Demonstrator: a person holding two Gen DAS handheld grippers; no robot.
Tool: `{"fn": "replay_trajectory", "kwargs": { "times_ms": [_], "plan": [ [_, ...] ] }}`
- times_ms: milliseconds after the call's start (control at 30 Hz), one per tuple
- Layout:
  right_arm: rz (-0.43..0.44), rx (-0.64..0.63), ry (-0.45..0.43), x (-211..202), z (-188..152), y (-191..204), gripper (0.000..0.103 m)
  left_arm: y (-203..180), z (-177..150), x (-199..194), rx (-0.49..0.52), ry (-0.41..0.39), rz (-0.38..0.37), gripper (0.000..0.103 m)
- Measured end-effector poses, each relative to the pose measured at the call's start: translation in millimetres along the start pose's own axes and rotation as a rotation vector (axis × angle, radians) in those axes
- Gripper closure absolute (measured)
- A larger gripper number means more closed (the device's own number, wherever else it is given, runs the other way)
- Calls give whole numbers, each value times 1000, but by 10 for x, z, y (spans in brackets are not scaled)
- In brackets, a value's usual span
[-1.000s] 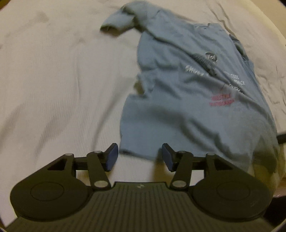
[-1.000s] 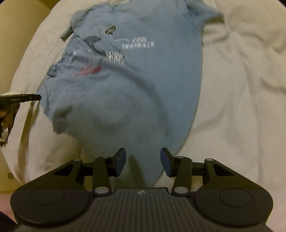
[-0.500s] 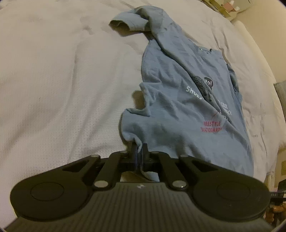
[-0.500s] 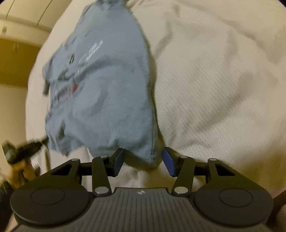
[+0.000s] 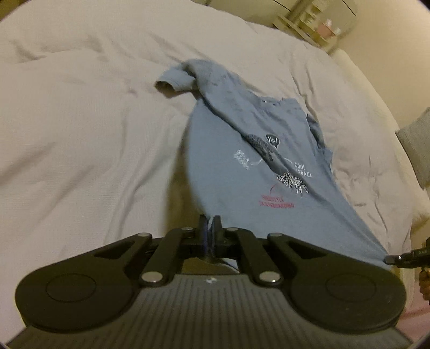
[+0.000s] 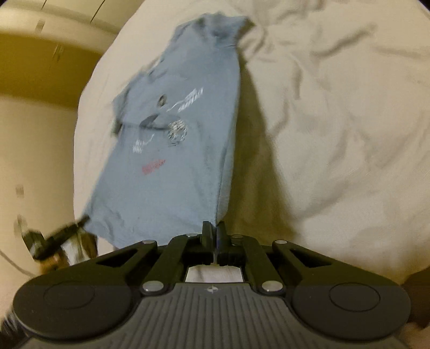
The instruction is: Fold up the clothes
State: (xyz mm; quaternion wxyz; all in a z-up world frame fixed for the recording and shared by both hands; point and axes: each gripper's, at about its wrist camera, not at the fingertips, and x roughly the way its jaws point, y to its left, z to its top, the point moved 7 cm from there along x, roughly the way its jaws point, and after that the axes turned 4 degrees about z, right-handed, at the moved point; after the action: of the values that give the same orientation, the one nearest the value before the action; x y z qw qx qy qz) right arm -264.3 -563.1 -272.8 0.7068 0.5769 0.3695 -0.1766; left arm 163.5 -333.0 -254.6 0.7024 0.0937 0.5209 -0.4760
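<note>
Closest to me, the left gripper (image 5: 210, 224) is clamped tight on one bottom corner of the blue T-shirt (image 5: 242, 166), a sliver of cloth showing between its pads. The right gripper (image 6: 214, 229) is likewise pinched shut on the opposite hem corner, and its tip appears at the edge of the left view, where the hem runs taut across to it.

Between the two, the lower part of the shirt is lifted off the white bedspread (image 5: 80, 134), throwing a shadow underneath, with the printed front facing up. Farther out, the chest and collar trail back down onto the bed, and one sleeve (image 5: 174, 79) lies bunched and twisted at the far end.

By my reckoning the folding has barely begun: both corners are taken, but no fold is made, the sleeve needs straightening, and the body needs laying flat first.

The right view is smeared, so the print and the far collar are hard to read there. The other sleeve is mostly tucked out of sight along the shirt's edge. The shelves (image 5: 309, 18) beyond the bed are too blurred to make out.
</note>
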Motion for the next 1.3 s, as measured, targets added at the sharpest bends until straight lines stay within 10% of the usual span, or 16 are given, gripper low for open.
{"fn": "replay_trajectory", "kwargs": {
  "times_ms": [300,600,700,967,1300],
  "plan": [
    [-130,-170,193,-301,-358,-247,100,-312,-977,-506,-74,84,72,103],
    [-274,-290,299,-160,-568,-693,100,-451,-1876,-139,-135,265,146,103],
    [-302,-289,287,-170,-494,-774,86,-433,-1893,-14,-144,305,165,102],
    [-339,-314,149,-352,82,-707,75,-173,-1314,-99,-63,255,290,92],
    [-288,-541,110,511,616,457,73,347,366,566,87,69,221,73]
  ]
}}
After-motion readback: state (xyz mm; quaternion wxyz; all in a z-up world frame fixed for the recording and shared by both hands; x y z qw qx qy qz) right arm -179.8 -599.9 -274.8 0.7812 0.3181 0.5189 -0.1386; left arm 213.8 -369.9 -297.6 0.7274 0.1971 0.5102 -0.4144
